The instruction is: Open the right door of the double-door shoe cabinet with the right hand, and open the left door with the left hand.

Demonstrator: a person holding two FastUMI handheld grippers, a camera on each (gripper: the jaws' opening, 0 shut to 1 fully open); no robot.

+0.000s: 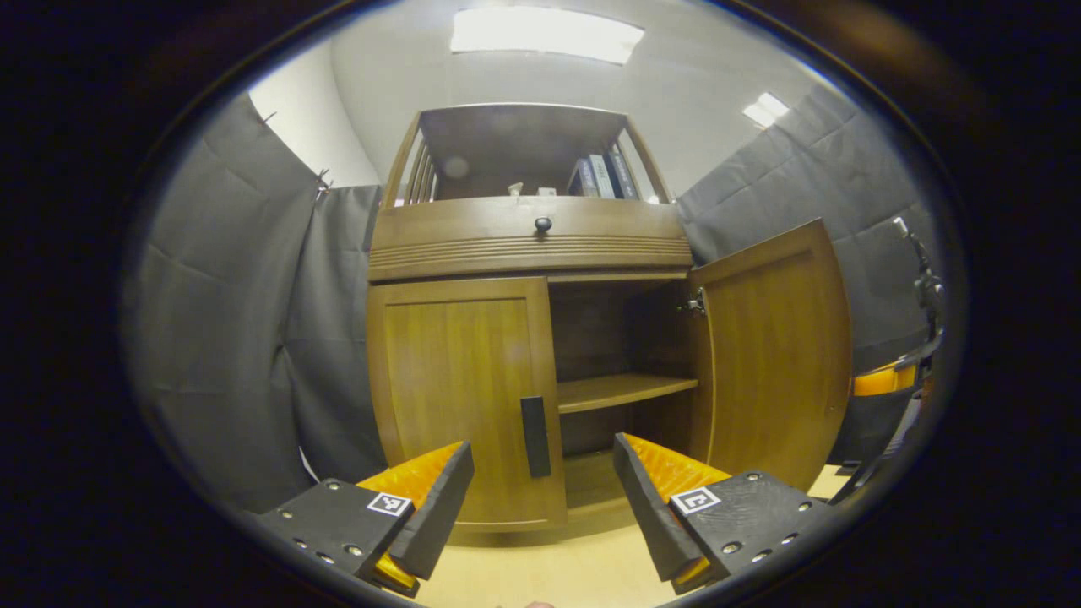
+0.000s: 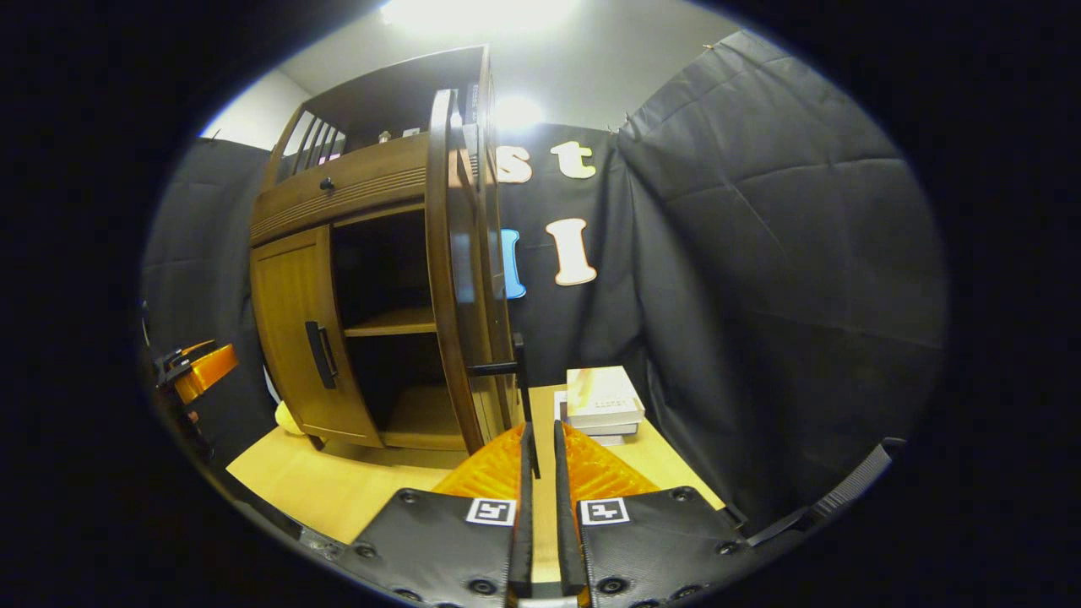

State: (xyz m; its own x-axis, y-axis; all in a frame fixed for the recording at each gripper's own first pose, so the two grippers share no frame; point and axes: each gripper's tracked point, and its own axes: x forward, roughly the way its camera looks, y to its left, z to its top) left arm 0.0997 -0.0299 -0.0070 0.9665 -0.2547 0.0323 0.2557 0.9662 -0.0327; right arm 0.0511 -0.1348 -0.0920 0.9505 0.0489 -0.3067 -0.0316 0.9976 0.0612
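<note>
Left gripper (image 1: 540,498) sits spread wide, empty, with the closed left door's handle (image 1: 535,437) straight ahead between its fingers, not touched yet. Risk imo: close off-centre and a finger just skids off that slim bar. Right gripper (image 2: 540,447) is pressed nearly together; the right door's handle (image 2: 517,376) is just ahead, can't tell if it's pinched. Right door (image 1: 773,355) already swung open.

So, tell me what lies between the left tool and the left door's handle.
Nothing: in the left gripper view, bare tabletop separates left tool and handle.
</note>
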